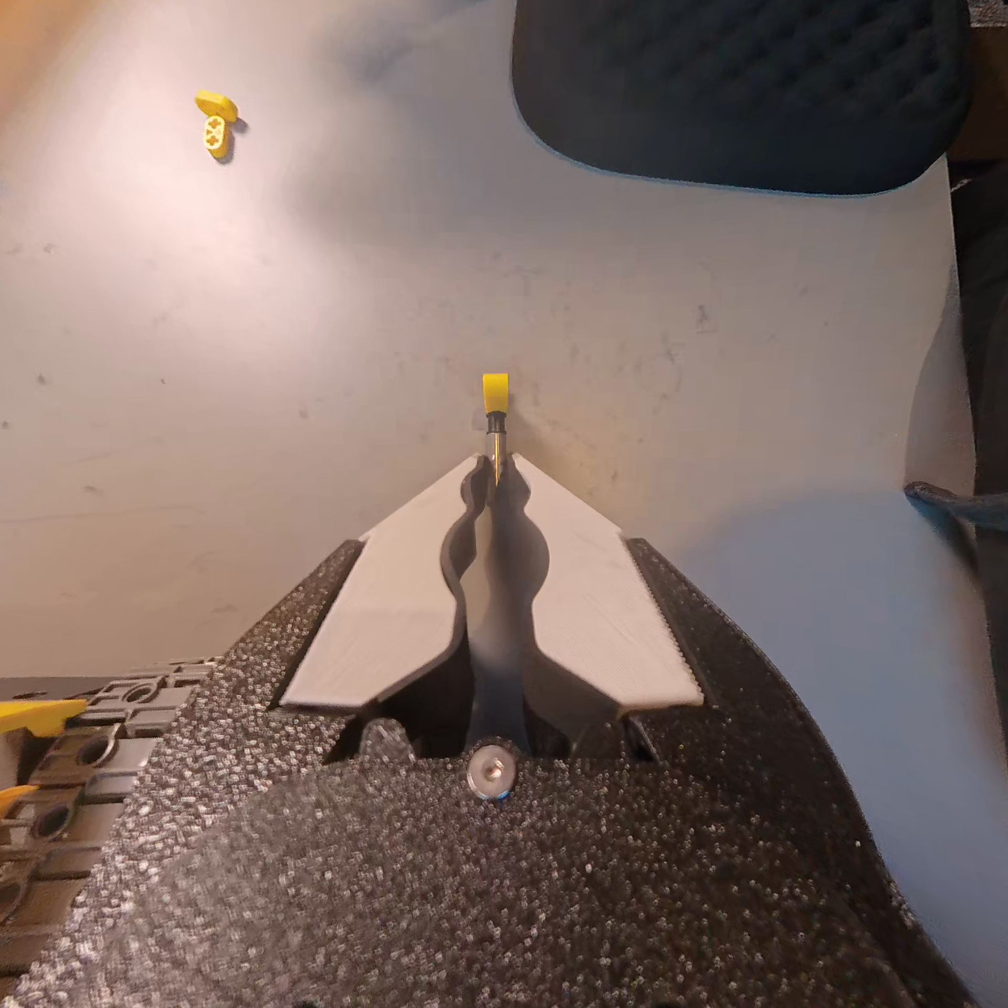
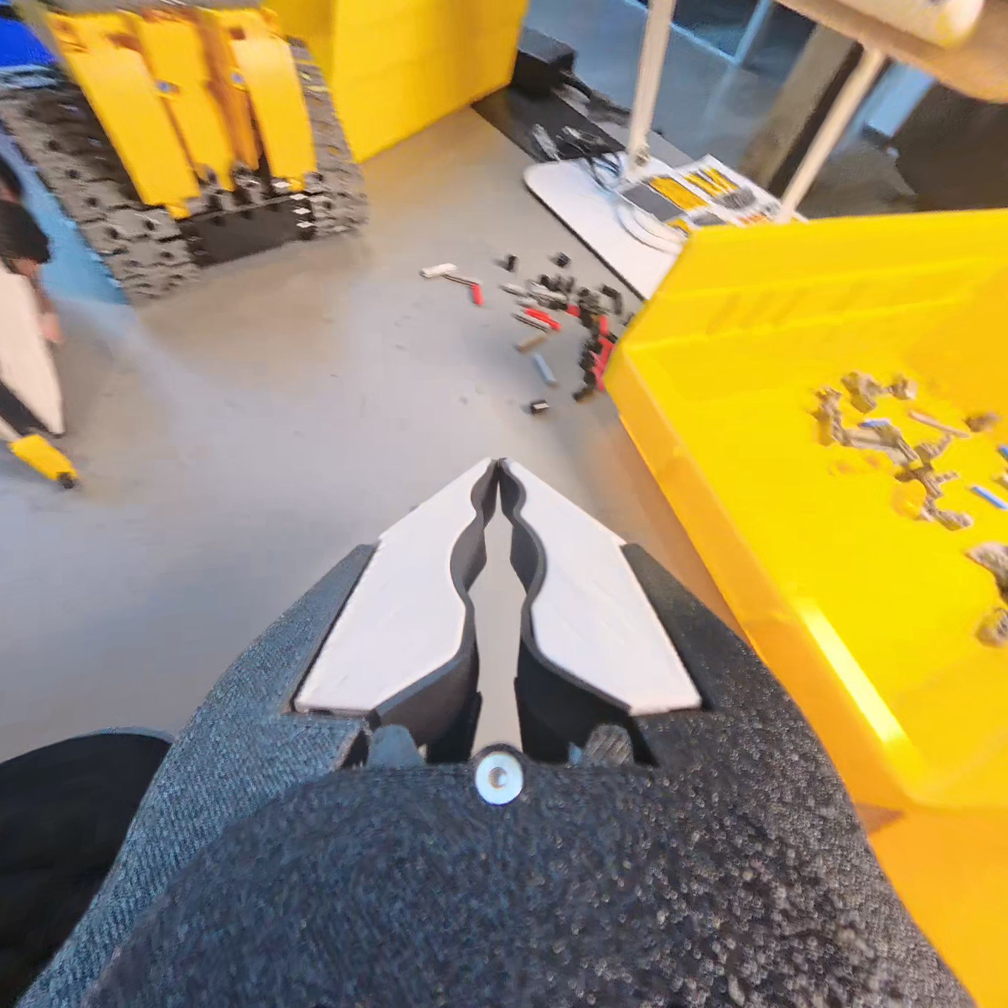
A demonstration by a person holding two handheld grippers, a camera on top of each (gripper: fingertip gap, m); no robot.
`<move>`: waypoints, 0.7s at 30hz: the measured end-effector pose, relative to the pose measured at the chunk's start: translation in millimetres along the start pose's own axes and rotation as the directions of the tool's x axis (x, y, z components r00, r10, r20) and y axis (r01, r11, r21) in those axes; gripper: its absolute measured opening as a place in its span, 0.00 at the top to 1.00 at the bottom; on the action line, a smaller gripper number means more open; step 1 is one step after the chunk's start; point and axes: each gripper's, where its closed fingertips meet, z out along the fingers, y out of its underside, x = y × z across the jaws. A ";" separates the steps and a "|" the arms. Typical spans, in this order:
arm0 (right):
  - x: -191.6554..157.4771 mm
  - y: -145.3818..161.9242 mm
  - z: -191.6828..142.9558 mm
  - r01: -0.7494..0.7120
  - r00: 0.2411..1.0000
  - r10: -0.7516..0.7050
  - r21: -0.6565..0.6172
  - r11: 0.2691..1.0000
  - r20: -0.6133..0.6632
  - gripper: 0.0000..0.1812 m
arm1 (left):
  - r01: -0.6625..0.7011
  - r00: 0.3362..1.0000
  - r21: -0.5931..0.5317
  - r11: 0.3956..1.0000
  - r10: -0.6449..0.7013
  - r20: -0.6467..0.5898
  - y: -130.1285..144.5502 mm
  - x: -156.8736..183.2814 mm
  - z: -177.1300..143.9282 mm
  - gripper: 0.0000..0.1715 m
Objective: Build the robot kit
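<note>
Left gripper (image 1: pixel 497 463): jaws clamped on a thin silver metal pin with a black collar and a small yellow plastic cap (image 1: pixel 495 394), which sticks out past the tips at frame centre, above the pale grey table (image 1: pixel 273 382).
Held piece, handling: looks light, stiff and smooth; the shaft is narrow, so it could probably twist or slip unless pinched squarely across it.
Upper left, left wrist view: two small yellow plastic connector pieces (image 1: pixel 217 124) lie on the table, touching each other, well apart from the gripper.
Lower left edge: part of a grey and yellow brick-built model (image 1: pixel 82 725), beside the gripper body.
Upper right: a dark padded chair seat (image 1: pixel 736 87) at the table's edge.
Right gripper (image 2: pixel 499 463): jaws together, tips meeting, nothing between them.
Right wrist view, upper left: a large yellow and dark grey brick-built machine (image 2: pixel 180 136), blurred.
Centre: scattered small black, red and grey loose parts (image 2: pixel 567 322) on the table.
Right: a yellow plastic tray (image 2: pixel 763 491) holding small grey pieces, just beside the gripper.
</note>
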 end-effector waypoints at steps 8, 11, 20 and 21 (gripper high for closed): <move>-20.9 38.1 7.1 -0.096 0.976 0.129 -0.185 0.978 0.174 0.86 | -0.007 1.000 -0.001 1.000 0.007 0.005 -0.1 0.2 0.1 0.97; -24.9 45.6 15.6 -0.042 0.983 0.082 -0.232 0.972 0.165 0.83 | -0.004 1.000 0.000 1.000 0.004 0.002 -0.2 0.3 0.1 0.97; -27.2 49.9 21.6 0.025 0.980 0.029 -0.270 0.963 0.195 0.92 | -0.003 1.000 0.001 1.000 0.003 0.001 -0.3 0.5 0.0 0.97; -28.5 50.8 19.2 0.038 0.978 0.019 -0.268 0.963 0.210 0.92 | -0.004 1.000 0.000 1.000 0.004 0.002 -0.2 0.5 -0.1 0.97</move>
